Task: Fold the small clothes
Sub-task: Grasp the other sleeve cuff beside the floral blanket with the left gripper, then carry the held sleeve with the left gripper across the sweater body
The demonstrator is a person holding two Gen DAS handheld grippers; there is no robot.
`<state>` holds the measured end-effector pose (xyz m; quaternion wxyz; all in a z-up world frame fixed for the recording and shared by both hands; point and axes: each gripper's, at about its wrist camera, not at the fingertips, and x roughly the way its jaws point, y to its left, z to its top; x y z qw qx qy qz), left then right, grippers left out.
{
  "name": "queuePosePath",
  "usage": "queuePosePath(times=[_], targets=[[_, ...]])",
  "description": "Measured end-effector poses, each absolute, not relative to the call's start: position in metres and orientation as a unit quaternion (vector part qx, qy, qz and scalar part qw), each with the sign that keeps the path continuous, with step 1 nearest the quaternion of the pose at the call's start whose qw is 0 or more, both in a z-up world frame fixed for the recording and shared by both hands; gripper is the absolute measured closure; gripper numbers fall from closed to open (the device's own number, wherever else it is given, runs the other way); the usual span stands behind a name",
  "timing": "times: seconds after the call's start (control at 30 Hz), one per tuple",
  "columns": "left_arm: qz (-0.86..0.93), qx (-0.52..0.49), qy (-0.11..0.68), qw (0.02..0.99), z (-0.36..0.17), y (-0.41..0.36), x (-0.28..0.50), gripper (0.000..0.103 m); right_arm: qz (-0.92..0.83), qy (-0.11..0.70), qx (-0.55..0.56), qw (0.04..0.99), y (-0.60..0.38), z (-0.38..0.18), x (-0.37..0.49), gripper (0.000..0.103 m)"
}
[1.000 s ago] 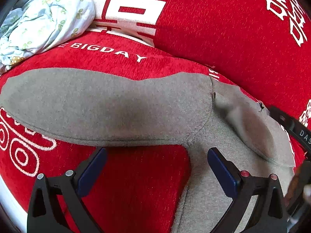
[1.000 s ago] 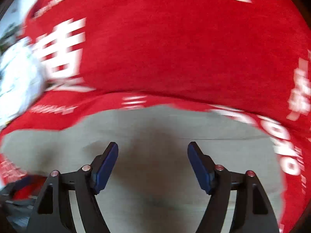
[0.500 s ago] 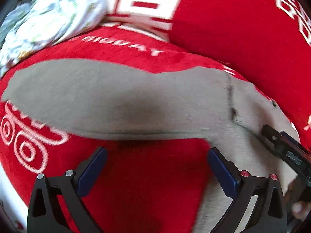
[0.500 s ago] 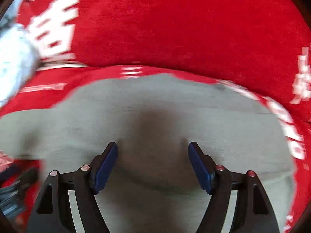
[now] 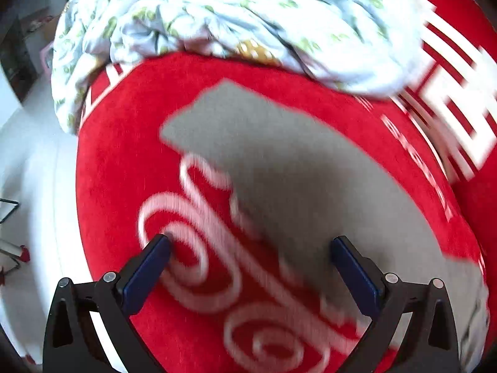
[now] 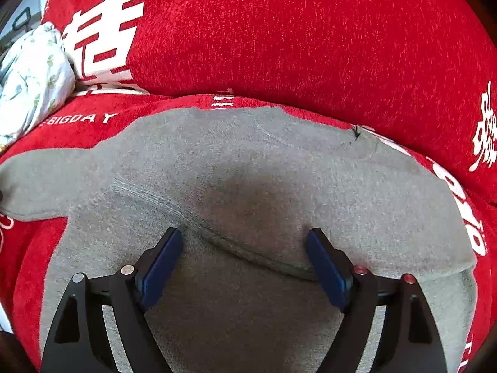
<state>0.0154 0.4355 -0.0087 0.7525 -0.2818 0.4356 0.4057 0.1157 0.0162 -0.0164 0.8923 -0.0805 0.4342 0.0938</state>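
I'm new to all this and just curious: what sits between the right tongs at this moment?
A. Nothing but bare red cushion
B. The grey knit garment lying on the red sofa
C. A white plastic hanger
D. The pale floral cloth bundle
B: the right tongs stand open over the grey knit garment, which is spread on the red sofa cover with white lettering.
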Motion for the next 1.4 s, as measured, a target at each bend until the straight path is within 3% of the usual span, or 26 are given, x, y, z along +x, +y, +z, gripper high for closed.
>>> queuePosePath(times=[0.2,0.27,0.3,0.33,0.53,0.8,1.4], targets=[[0.404,-0.27,0.442,0.754,-0.01,0.464,0.058,0.001,0.096,0.435,-0.074,0.892,0.014,-0.017,0.114,0.018],[0.402,-0.26,0.435,0.762,-0.005,0.467,0.061,0.03,0.097,0.436,-0.073,0.892,0.014,-0.017,0.115,0.018],[0.39,-0.254,0.428,0.774,0.001,0.467,0.06,0.07,0.098,0.436,-0.071,0.892,0.014,-0.017,0.115,0.018],[0.366,-0.268,0.429,0.781,0.004,0.468,0.062,0.091,0.098,0.436,-0.07,0.892,0.014,-0.017,0.115,0.018],[0.328,-0.319,0.429,0.779,0.013,0.485,0.051,0.091,0.108,0.439,-0.053,0.891,0.01,-0.014,0.115,0.017],[0.317,-0.24,0.422,0.814,0.058,0.438,0.077,0.091,0.101,0.434,-0.033,0.894,-0.022,-0.004,0.099,0.017],[0.232,-0.12,0.47,0.843,0.076,0.271,0.121,0.091,0.084,0.443,0.001,0.892,-0.095,-0.009,0.083,0.017]])
